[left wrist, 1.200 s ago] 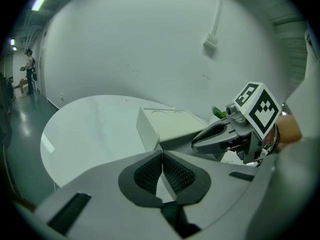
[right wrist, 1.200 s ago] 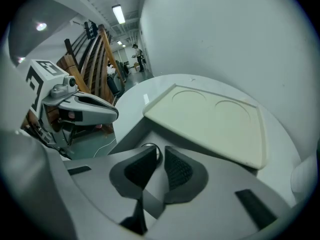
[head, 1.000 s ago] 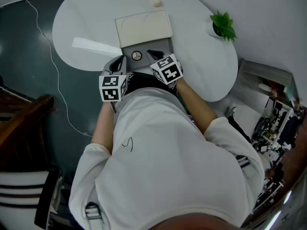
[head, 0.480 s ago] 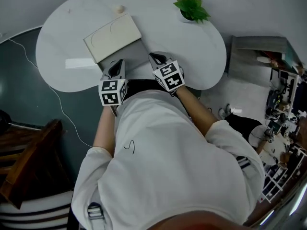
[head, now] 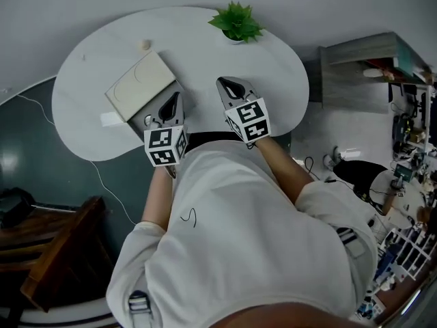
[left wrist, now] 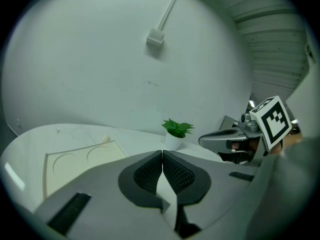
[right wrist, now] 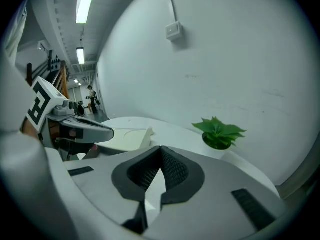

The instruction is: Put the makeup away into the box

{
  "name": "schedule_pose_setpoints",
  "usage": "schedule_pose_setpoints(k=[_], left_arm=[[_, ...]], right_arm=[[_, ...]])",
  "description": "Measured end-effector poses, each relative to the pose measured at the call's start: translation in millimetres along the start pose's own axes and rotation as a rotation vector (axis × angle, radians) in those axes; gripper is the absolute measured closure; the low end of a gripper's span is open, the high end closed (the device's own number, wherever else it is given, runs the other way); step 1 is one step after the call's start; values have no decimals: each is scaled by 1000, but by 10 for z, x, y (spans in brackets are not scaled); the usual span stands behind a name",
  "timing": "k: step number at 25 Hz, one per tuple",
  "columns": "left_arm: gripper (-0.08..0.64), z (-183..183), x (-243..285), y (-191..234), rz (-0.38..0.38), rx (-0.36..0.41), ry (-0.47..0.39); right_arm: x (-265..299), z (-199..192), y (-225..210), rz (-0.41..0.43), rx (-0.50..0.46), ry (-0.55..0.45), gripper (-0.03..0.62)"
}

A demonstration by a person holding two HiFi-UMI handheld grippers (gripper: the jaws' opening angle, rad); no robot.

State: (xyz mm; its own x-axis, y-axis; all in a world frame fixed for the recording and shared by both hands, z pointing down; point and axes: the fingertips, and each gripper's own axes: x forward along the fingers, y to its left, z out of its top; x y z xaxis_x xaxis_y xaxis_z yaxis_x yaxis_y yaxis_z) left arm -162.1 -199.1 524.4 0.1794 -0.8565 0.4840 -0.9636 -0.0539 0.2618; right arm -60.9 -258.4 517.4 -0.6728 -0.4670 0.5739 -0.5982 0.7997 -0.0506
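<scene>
Here the box [head: 140, 84] lies just beside the left hand-held gripper [head: 175, 99].

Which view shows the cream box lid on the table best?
The head view: the cream box lid shows whole from above. In the left gripper view that gripper's fingers cover its near edge; the right gripper view catches only a low, slanted sliver.

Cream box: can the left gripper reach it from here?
Probably yes: the cream box lies just beyond the left gripper, nothing between them, though its jaws are shut.
</scene>
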Motion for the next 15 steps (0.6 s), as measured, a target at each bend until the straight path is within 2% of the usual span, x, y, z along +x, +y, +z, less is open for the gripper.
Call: schedule_pose_setpoints(k=[8, 12, 15], left_arm=[[540, 1000, -51, -508, -31, 89, -203], [540, 1372, -176, -669, -19, 165, -292], [540, 1580, -254, -750, -9, 195, -346]], right_arm=[[-604, 847, -386, -68, -6, -230, 595], [-858, 1160, -413, -98, -31, -324, 595], [-1010, 1326, -413, -111, -51, -376, 595]])
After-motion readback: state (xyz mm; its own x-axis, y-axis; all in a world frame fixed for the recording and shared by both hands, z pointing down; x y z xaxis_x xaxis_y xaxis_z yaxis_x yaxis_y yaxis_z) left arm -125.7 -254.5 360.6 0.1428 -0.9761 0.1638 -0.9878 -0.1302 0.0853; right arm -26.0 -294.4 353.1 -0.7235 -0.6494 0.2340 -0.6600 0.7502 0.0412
